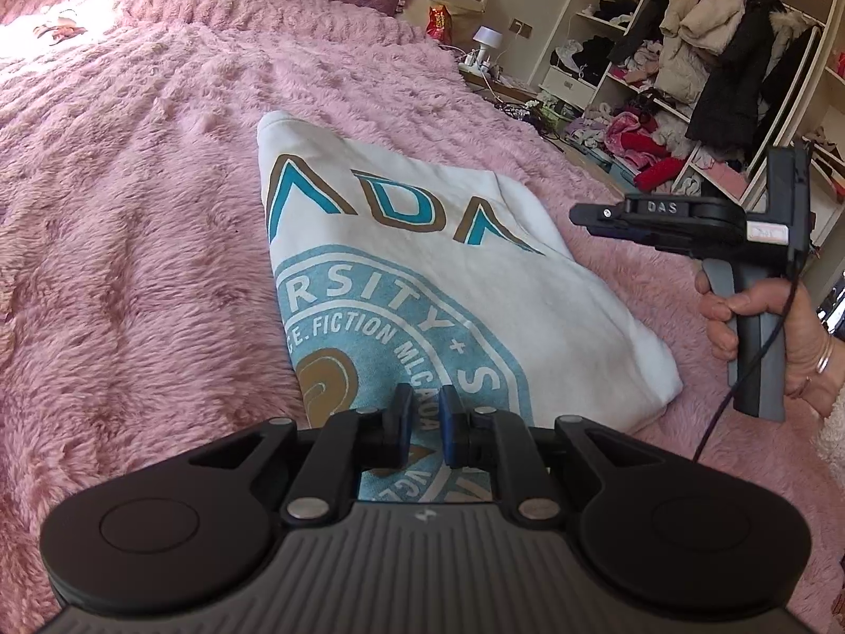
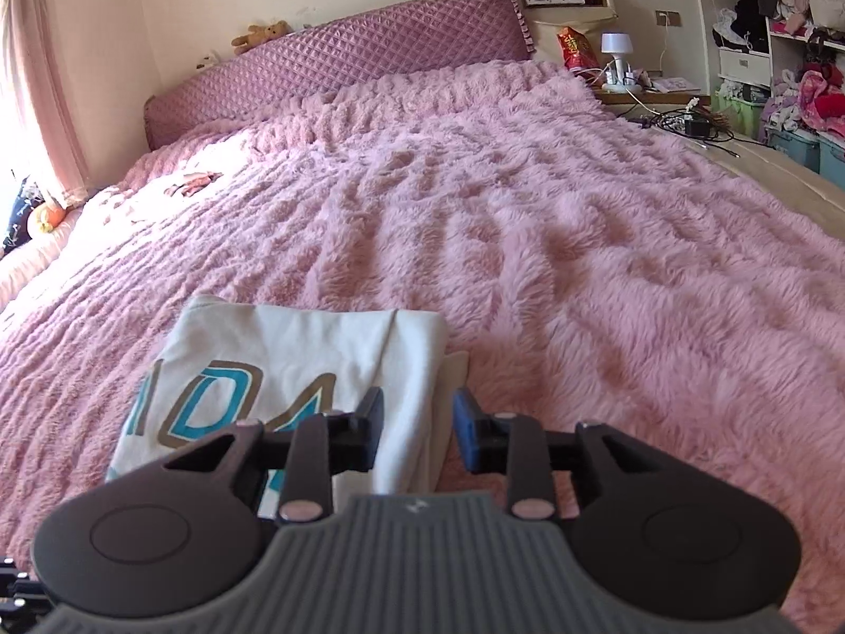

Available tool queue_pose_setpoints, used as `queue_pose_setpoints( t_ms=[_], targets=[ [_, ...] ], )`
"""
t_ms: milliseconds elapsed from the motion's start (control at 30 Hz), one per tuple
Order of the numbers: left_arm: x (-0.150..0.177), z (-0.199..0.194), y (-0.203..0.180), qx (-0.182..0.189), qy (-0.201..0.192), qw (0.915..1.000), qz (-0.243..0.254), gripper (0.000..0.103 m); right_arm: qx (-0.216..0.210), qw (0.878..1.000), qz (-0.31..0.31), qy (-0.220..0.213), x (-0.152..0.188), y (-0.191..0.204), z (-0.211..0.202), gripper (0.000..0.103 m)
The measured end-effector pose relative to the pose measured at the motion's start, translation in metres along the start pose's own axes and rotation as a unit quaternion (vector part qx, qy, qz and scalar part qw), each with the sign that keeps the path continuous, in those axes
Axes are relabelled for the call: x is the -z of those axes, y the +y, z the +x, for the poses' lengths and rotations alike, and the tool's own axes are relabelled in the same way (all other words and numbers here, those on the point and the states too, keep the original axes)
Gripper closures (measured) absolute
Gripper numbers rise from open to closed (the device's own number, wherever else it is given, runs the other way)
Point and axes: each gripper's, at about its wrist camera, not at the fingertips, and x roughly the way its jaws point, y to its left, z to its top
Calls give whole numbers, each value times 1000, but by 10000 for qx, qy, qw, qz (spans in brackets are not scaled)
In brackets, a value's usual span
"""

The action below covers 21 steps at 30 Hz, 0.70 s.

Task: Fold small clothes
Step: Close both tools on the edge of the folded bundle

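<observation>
A white T-shirt [image 1: 422, 264] with a teal and tan printed crest lies on a fluffy pink blanket [image 1: 132, 264] covering a bed, already folded into a narrow panel with both long sides turned in and the print facing up. The left gripper [image 1: 425, 425] hovers over the near end of the shirt, its blue-padded jaws close together with a slim gap between them and no cloth caught in it. The right gripper [image 2: 417, 430] is held above the shirt's right-hand folded edge, jaws parted and empty; from the left wrist camera it shows side-on, clear of the fabric, with the person's hand [image 1: 760, 327] wrapped around its handle. The lengthwise folds appear done, so the job looks to be between steps, with the crosswise fold still to come. That next move would likely call for both grippers to pinch the near corners of the panel through all layers, then carry them together to the far end so the edges meet squarely. Beyond the bed stand a quilted purple headboard [image 2: 338, 63] and crowded open shelves [image 1: 686, 79] of clothes.
</observation>
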Motion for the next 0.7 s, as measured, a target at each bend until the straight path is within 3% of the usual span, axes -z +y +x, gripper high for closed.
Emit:
queue_pose_setpoints(
  t_ms=[133,333,533,700],
  targets=[
    [-1,-12,-6,125,-241,9996,-105,86,-292,9989,244,265,23,-14,-39,77],
    [0,-9,-14,87,-139,9999,-55,86,-402,9970,261,610,53,-15,-41,77],
    [13,6,-5,-49,117,9999,-3,85,-421,9974,550,177,52,-14,-43,77],
    [14,6,-2,-24,130,9999,-55,85,-504,9980,297,218,34,1,-22,78]
  ],
)
